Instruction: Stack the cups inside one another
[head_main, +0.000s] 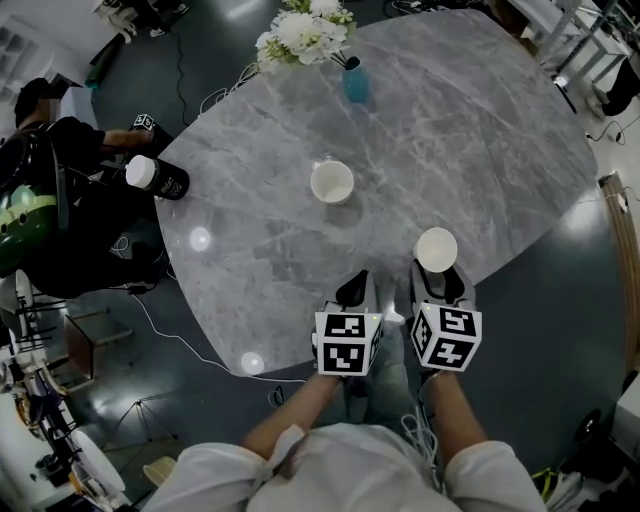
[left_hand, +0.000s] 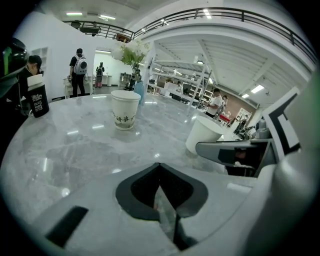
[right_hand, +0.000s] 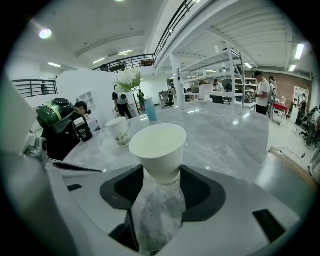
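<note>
Right gripper (right_hand: 159, 176) jaws are clamping an empty white paper cup (right_hand: 158, 148); left gripper (left_hand: 159, 169) jaws are sitting together, holding nothing; printed paper cup (head_main: 332, 182) is standing upright, empty, on the worktop (head_main: 250, 210).

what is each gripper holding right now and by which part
The right gripper grips a white paper cup by its base, jaws closed on the narrow bottom end. The left gripper is shut on nothing.
</note>
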